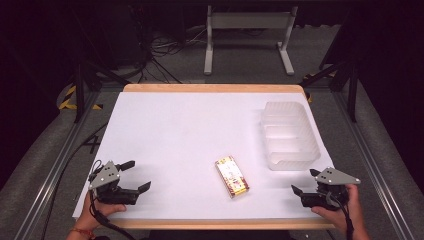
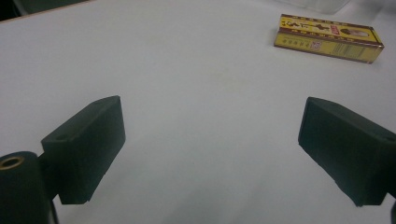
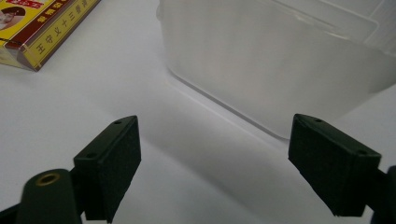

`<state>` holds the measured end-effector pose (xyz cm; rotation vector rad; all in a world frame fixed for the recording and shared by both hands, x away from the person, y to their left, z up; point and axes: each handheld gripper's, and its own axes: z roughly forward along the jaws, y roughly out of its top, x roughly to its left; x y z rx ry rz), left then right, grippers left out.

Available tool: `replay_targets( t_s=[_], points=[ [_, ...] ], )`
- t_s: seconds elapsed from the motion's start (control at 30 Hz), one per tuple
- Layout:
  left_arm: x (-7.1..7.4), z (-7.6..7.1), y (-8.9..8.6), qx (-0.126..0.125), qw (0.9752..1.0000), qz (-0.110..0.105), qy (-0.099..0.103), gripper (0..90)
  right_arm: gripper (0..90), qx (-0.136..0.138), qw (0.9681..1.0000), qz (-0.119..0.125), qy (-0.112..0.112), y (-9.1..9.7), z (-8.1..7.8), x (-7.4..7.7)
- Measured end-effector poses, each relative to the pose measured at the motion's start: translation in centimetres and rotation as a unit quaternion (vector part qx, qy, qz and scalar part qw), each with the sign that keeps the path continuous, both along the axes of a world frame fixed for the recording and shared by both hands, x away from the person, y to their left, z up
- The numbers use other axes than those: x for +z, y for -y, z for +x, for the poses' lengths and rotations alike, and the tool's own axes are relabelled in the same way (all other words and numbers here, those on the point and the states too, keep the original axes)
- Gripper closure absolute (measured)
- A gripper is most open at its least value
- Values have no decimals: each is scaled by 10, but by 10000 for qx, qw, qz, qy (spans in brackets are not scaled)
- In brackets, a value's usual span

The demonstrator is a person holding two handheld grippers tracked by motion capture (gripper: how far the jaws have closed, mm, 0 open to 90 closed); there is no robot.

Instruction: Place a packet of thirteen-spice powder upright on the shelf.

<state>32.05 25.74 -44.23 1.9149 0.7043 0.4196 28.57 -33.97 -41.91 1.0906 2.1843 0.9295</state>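
While the yellow box [image 1: 232, 176] lies flat on the white table [image 1: 170, 130], between the two hands and just short of the clear plastic bin [image 1: 290, 135], the left gripper [image 1: 135, 176] and the right gripper [image 1: 303, 182] rest near the front edge, jaws spread and empty. A pinch across the box's long side may fail, since the jaws look narrower than that span. A tilted grip could skid the box on the smooth surface or knock it against the bin's wall.

Bare table [image 1: 175, 130] btwn grippers; only box [image 1: 232, 176] mid, clear bin [image 1: 289, 135] far right.
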Motion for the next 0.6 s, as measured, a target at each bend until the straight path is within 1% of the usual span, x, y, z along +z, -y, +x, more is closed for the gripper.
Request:
replay_targets(
  t_s=[0.03,0.13,0.23,0.27,0.33,0.37,0.43,0.5,0.53,0.6],
  points=[
    [0,0,0,0,10000,14,23,81,176,21,10000,-17,9,-2,0,0],
    [0,-1,0,-26,10000,21,1,81,179,59,10000,17,-8,-7,1,0],
    [-2,-4,1,-37,9999,152,-6,81,195,93,9999,-5,-66,-14,2,1],
    [-2,-4,0,-31,9998,188,19,82,197,66,10000,-34,-65,-16,3,2],
    [-2,-4,0,-4,9999,151,-18,85,209,85,9999,-16,-87,-19,5,3],
    [-1,-4,0,13,9999,148,-23,86,221,121,9998,58,-163,-22,6,4],
    [-2,-5,0,19,9998,164,-54,88,232,98,9996,98,-238,-29,8,5],
    [-2,-5,0,50,9997,228,-38,91,243,185,9992,166,-303,-37,10,6],
    [-3,-5,0,52,9998,201,-49,91,248,234,9989,218,-335,-41,11,7],
    [-3,-5,1,65,9997,223,-36,95,263,351,9984,221,-393,-55,13,10]
  ],
)
